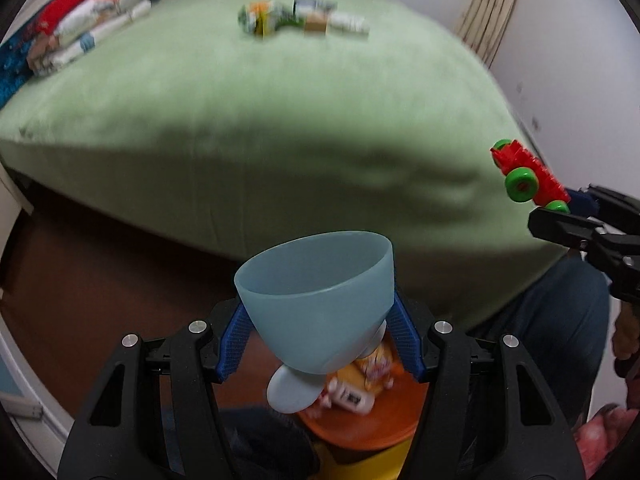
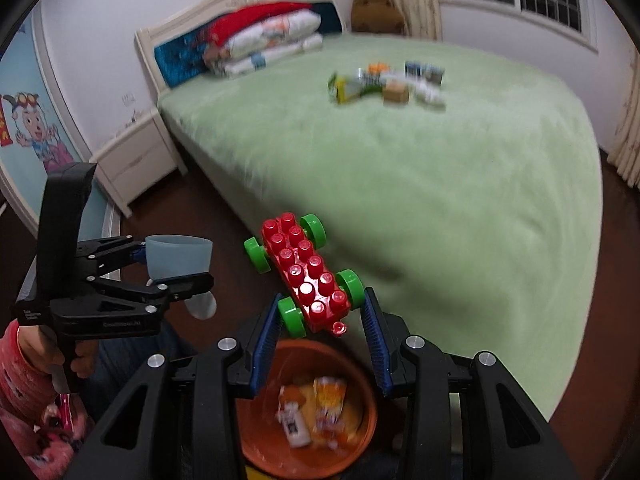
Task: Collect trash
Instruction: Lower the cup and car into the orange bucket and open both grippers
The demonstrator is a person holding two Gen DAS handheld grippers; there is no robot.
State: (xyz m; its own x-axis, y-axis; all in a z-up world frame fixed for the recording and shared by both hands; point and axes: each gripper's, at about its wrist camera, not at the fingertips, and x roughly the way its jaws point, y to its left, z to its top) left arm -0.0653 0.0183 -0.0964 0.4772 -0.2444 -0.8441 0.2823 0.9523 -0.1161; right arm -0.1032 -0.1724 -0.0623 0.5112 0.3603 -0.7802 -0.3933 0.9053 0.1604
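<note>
trash in round orange bin; l gripper clamps smooth blue plastic cup, r gripper clamps studded red toy car.

We see two black plastic grippers, the left gripper and the right gripper. Each has blue bumpy pads and round silver screws. The person wears a fuzzy pink sleeve with a pattern and dark blue jeans.

Light: soft, even indoor light
Shadow: broad dark patch on bed
Blur: far clutter smeared
Edges: fisheye-bent, black corners
</note>
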